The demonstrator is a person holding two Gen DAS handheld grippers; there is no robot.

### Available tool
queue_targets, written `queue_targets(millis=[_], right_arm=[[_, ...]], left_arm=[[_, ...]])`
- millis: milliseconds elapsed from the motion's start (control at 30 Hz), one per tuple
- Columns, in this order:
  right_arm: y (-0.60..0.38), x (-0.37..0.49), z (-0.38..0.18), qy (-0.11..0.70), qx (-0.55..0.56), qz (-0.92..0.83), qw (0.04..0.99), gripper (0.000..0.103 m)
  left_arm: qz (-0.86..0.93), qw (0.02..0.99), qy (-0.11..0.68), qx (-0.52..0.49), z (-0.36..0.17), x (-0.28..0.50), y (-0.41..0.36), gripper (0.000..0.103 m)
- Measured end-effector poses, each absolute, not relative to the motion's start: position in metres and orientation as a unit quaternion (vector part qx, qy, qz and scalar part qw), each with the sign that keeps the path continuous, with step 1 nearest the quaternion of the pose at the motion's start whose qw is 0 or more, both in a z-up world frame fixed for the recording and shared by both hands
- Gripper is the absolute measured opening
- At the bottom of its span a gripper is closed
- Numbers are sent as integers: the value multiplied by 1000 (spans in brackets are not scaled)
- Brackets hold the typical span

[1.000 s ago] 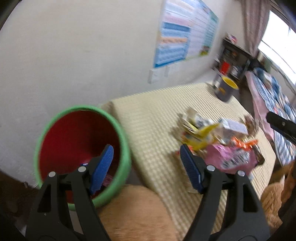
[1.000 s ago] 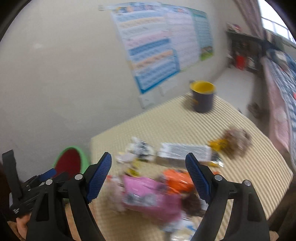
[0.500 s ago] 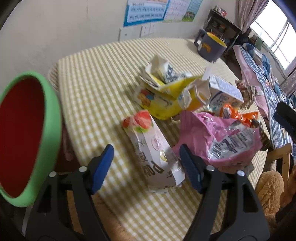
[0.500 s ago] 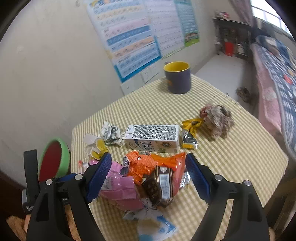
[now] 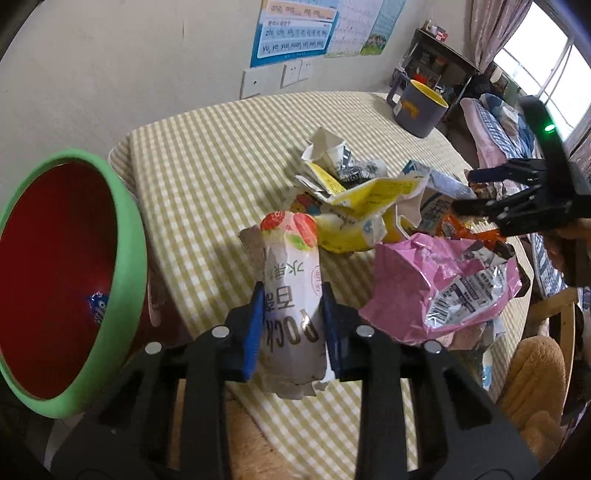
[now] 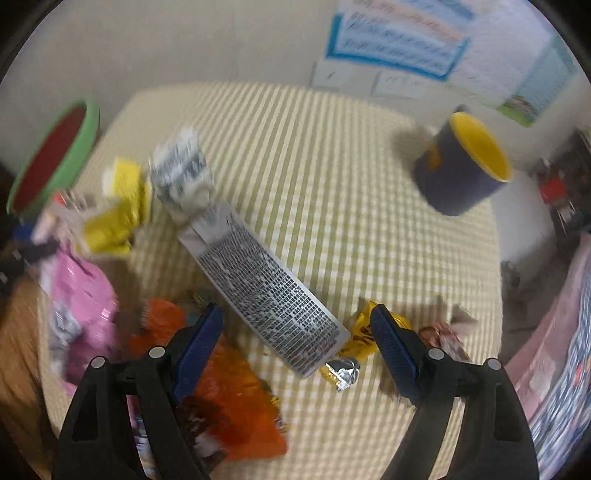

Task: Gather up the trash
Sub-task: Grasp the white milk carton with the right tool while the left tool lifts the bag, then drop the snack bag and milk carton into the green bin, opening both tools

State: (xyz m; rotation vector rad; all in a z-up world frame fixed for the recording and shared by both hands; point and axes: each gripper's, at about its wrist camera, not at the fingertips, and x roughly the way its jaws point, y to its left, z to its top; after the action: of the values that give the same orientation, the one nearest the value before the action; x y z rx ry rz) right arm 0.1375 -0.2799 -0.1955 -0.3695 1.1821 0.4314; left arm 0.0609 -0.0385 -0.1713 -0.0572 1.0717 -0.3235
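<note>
My left gripper is shut on a white strawberry snack wrapper lying at the near edge of the checked table. A green-rimmed red bin stands to its left, off the table, with a small blue wrapper inside. My right gripper is open above a white carton lying flat; it also shows in the left wrist view at the right. A pink bag, a yellow wrapper, an orange wrapper and crumpled paper lie in a pile.
A dark mug with a yellow inside stands at the table's far side. A small yellow-and-silver wrapper and a brown crumpled piece lie right of the carton. The wall with posters is behind. A bed is at the right.
My left gripper moved forward and closed on the strawberry wrapper. My right gripper swung down and forward over the carton, staying open.
</note>
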Motion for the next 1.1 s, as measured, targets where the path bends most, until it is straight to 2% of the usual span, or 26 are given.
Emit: queue_targets(millis=[67,100,200,267,467,700,867,1100], right_arm=[[-276,141,-209,563,-196,208,775,79],[-275,141,-213,566,-206,206,771,76],[-279,141,-214,571,-181,212,773,54],[-282,140,-208,565,-165,208,781,46],[-298,121,-150,493,-70,169,851,40],[-285,77,-85,398,72,164,900,40],[-242,57,-75,371,118,185,903,40],[-172,64,-90,397,142,224,879,38]], left_arm=[[-153,847,508,-28,-171,60,-38,28],[-153,847,508,-27,-171,62,-39,28],[-153,849,505,-24,-169,61,-40,28],[-151,853,498,-21,-165,60,-41,28],[-139,873,467,-14,-143,52,-32,28],[-103,899,424,-25,-109,45,2,28],[-68,909,409,-43,-97,41,35,28],[-13,921,387,-48,-77,25,85,29]])
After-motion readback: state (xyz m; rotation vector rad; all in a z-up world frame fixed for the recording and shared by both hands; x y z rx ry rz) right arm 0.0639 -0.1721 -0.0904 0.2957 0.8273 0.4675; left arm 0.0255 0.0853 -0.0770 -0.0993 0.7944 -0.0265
